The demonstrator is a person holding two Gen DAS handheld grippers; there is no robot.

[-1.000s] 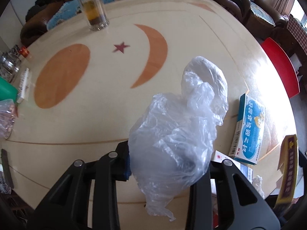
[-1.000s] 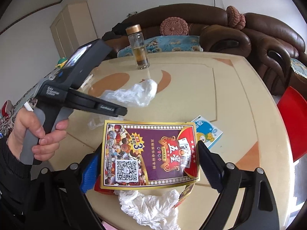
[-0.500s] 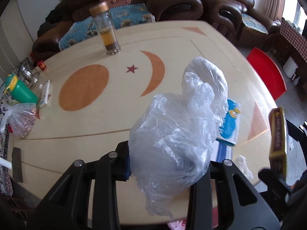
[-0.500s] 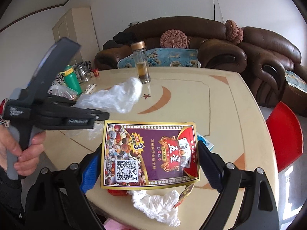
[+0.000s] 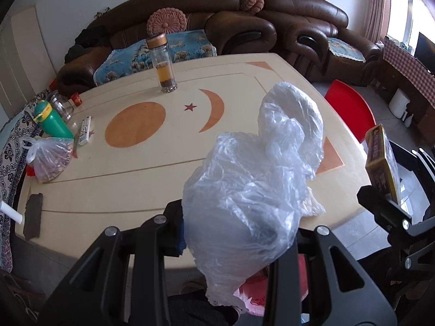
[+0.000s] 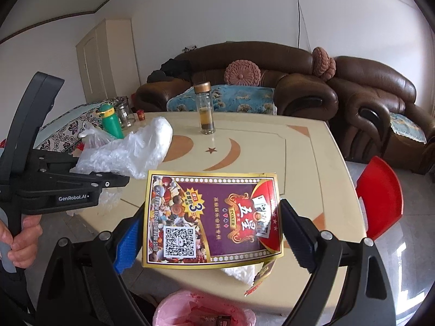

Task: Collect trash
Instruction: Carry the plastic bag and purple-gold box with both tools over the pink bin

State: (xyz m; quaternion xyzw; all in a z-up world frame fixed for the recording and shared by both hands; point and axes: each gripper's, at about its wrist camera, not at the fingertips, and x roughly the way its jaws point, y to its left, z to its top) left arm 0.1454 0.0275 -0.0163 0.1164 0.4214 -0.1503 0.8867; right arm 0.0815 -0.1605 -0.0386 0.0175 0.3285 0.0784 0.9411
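A: Left gripper (image 5: 239, 233)?
B: Tilted down past the table (image 5: 114, 168) edge, clamped on the plastic bag (image 5: 258, 179).
A: Right gripper (image 6: 212, 233)?
B: Jaws wide, grasping the card box (image 6: 212, 217) above the pink-lined bin (image 6: 204, 312).

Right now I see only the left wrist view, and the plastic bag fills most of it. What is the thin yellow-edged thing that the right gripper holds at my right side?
Observer: A flat poker card box. Its face is purple with a QR code, and the right gripper is shut on its two side edges.
Operator: Is a trash bin near?
Observer: Yes. A bin with a pink liner stands below the table's near edge, under the box. Your plastic bag hides most of it from you.
Operator: Is the box closed?
Observer: No. A loose flap hangs from its lower corner.
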